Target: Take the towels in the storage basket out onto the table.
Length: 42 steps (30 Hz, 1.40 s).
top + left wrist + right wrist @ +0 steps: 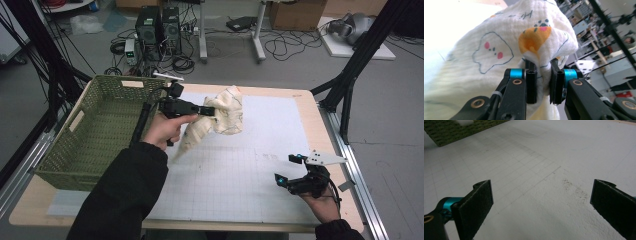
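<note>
Cream muslin, crinkled and printed with outlined little ghosts with pink cheeks and an orange patch, makes up the cloth that the left tongs hold up above the tabletop. In the left gripper view the two black jaws stand close together with a fold of the cloth squeezed between their pads, so the left tongs are clamped on the fabric, and the rest of it bunches up and billows beyond them. From the high view the cloth hangs in the air over the far left part of the white gridded mat, just beside the near right corner of the green woven basket; a long tail of the fabric droops down towards the person's left hand, and whether its tip touches the mat cannot be told. The basket stands on the left end of the tabletop, its rim close to the left tongs. The right tongs sit near the front right corner of the mat, well apart from the cloth, held in the right hand. In the right gripper view their jaws stand wide apart with only the bare gridded mat between them, and a corner of the basket shows at the upper left.
</note>
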### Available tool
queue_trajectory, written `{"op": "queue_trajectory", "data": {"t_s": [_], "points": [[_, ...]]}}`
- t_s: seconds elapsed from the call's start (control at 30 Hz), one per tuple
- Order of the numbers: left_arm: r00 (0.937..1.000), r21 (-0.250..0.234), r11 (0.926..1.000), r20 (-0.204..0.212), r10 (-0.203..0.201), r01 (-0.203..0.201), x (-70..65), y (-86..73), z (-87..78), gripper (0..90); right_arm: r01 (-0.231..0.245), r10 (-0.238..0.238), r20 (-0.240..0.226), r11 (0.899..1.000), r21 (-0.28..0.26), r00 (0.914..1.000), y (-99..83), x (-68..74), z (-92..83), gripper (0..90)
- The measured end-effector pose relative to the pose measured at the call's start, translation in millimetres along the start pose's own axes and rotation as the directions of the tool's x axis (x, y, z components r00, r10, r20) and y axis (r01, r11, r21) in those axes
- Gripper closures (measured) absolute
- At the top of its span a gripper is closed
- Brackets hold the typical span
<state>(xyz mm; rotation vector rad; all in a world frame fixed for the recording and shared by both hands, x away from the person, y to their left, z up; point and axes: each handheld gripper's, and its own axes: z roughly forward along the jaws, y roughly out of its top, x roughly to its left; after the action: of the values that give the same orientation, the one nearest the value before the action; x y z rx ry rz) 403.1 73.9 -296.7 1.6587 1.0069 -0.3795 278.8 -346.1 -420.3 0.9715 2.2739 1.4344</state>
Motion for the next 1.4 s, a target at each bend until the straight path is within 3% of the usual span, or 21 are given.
{"op": "queue_trajectory", "data": {"t_s": [0.27, 0.33, 0.37, 0.4, 0.43, 0.53, 0.6, 0.67, 0.7, 0.73, 0.77, 0.83, 0.87, 0.9, 1.03, 1.17, 1.23, 1.27, 1.33, 1.37, 1.4], "points": [[0.9952, 0.037, 0.9991, -0.095, 0.024, -0.02, -0.8, -15.2, 47.8, 79.1, -0.004, 0.004, -0.008, 1.0, 0.0, 1.0, 0.3, 0.8, -0.5, 3.6], [0.995, 0.036, 0.9992, -0.098, 0.019, -0.016, -1.0, -18.1, 54.2, 79.0, -0.002, 0.002, -0.01, 1.0, -0.002, 0.9999, 0.6, 1.1, -0.5, 3.6], [0.9949, 0.027, 0.9996, -0.101, 0.006, -0.004, 0.7, -26.3, 67.6, 79.0, -0.003, 0.003, -0.011, 1.0, -0.002, 0.9999, 0.6, 1.2, -0.5, 3.6], [0.9949, 0.027, 0.9996, -0.101, 0.006, -0.004, 0.7, -26.3, 67.6, 79.0, -0.003, 0.003, -0.011, 1.0, -0.002, 0.9999, 0.6, 1.2, -0.5, 3.6], [0.9912, 0.039, 0.9991, -0.131, 0.021, -0.016, 1.5, -35.0, 82.5, 79.0, -0.002, 0.002, -0.011, 1.0, -0.003, 0.9999, 0.7, 1.3, -0.7, 3.6], [0.9915, 0.03, 0.9994, -0.129, 0.018, -0.014, 3.5, -43.4, 95.9, 78.8, 0.004, -0.004, -0.008, 1.0, -0.005, 1.0, 0.7, 0.7, -0.8, 3.6], [0.9815, 0.039, 0.9985, -0.186, 0.046, -0.039, 4.8, -52.5, 116.0, 78.4, -0.005, 0.005, -0.009, 1.0, -0.002, 0.9999, 0.6, 0.3, -1.2, 3.7], [0.9807, 0.034, 0.9988, -0.191, 0.042, -0.036, 6.6, -55.2, 122.1, 77.9, -0.003, 0.003, -0.011, 1.0, 0.001, 0.9999, 0.9, -0.2, -0.9, 4.7], [0.9743, 0.057, 0.9979, -0.221, 0.044, -0.032, 12.4, -60.5, 134.9, 77.4, -0.005, 0.005, -0.012, 1.0, 0.004, 0.9999, 1.1, 0.0, -0.7, 5.1], [0.9743, 0.057, 0.9979, -0.221, 0.044, -0.032, 12.4, -60.5, 134.9, 76.5, -0.001, 0.001, -0.013, 1.0, 0.004, 0.9999, 1.3, -0.1, -0.3, 5.5], [0.9659, 0.067, 0.9975, -0.256, 0.039, -0.023, 19.2, -66.5, 146.1, 76.1, -0.001, 0.001, -0.012, 1.0, 0.007, 0.9999, 1.6, -0.2, 0.3, 5.9], [0.9595, 0.076, 0.9969, -0.279, 0.04, -0.019, 26.2, -71.9, 155.0, 75.6, 0.001, -0.001, -0.011, 1.0, 0.019, 0.9999, 2.3, -0.7, 1.5, 9.9], [0.9595, 0.076, 0.9969, -0.279, 0.04, -0.019, 26.2, -71.9, 155.0, 75.2, -0.001, 0.002, -0.014, 1.0, 0.021, 0.9999, 2.6, -1.5, 2.3, 14.6], [0.9505, 0.087, 0.9961, -0.309, 0.037, -0.01, 32.1, -75.9, 163.3, 74.7, 0.001, 0.0, -0.016, 1.0, 0.02, 0.9999, 2.8, -2.5, 2.9, 18.2], [0.9433, 0.101, 0.9947, -0.328, 0.049, -0.016, 38.9, -80.6, 172.4, 72.0, -0.017, 0.017, -0.014, 1.0, 0.012, 0.9998, 6.1, -7.5, 7.8, 31.5], [0.9469, 0.089, 0.9957, -0.318, 0.051, -0.023, 38.3, -80.0, 171.9, 58.7, -0.028, 0.028, -0.015, 0.999, 0.037, 0.9995, 11.2, -13.0, 21.2, 41.2], [0.9508, 0.07, 0.9955, -0.299, 0.082, -0.064, 31.9, -75.5, 161.3, 50.4, -0.01, 0.01, -0.004, 0.999, 0.051, 0.9999, 13.9, -14.1, 29.3, 44.7], [0.9508, 0.07, 0.9955, -0.299, 0.082, -0.064, 31.9, -75.5, 161.3, 47.8, -0.01, 0.01, -0.004, 0.999, 0.051, 0.9999, 13.9, -14.1, 29.3, 44.7], [0.9533, 0.045, 0.9955, -0.287, 0.093, -0.083, 26.4, -71.3, 150.9, 45.0, -0.002, 0.002, 0.003, 0.998, 0.069, 1.0, 16.9, -15.2, 41.0, 47.8], [0.9581, 0.02, 0.9947, -0.267, 0.103, -0.101, 21.6, -67.9, 139.3, 44.1, -0.007, 0.007, 0.002, 0.997, 0.074, 1.0, 17.3, -16.0, 44.6, 48.0], [0.957, 0.011, 0.9931, -0.266, 0.115, -0.116, 19.1, -67.2, 133.6, 44.0, -0.013, 0.013, -0.001, 0.997, 0.082, 0.9999, 17.6, -17.1, 48.3, 48.1]]}}
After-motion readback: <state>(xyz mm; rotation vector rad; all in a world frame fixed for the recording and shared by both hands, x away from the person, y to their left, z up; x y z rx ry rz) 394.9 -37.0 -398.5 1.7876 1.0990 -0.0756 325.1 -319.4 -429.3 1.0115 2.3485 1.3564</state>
